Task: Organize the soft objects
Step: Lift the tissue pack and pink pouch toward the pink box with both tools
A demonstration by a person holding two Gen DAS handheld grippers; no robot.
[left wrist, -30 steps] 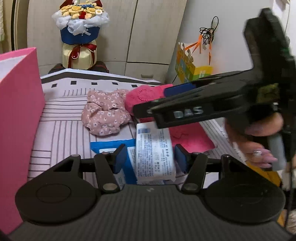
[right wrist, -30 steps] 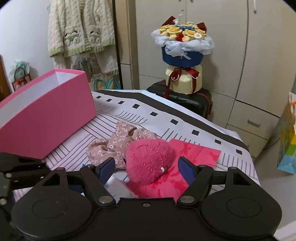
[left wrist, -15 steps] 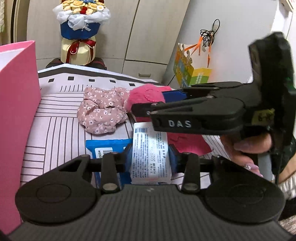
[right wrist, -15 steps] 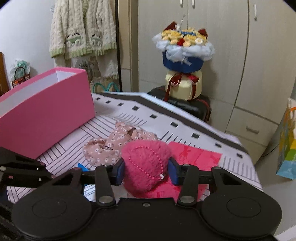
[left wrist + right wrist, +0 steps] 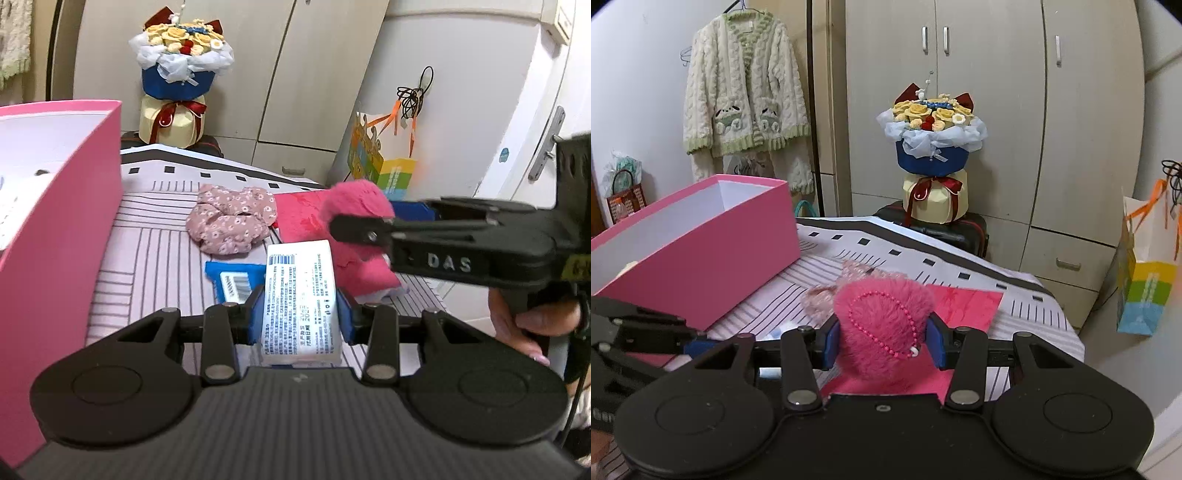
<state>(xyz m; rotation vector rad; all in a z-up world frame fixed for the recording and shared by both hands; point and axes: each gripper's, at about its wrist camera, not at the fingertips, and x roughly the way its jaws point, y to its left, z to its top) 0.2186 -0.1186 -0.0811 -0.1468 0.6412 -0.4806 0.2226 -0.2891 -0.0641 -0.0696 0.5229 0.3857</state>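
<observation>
Pink plush and a white tissue pack, one gripped in each gripper over the striped table.

The left gripper (image 5: 300, 319) has its fingers (image 5: 256, 315) drawn narrow, pressed on both sides of the white tissue pack (image 5: 300, 302). The right gripper (image 5: 882, 341) has its fingers (image 5: 934, 345) squeezing the fluffy pink heart plush (image 5: 882, 325), which carries a bead chain. On the table (image 5: 155, 251) lie a floral scrunchie (image 5: 231, 225), a blue packet (image 5: 231, 280) and a red cloth (image 5: 964, 306). The open pink box (image 5: 701, 258) stands to the left.
</observation>
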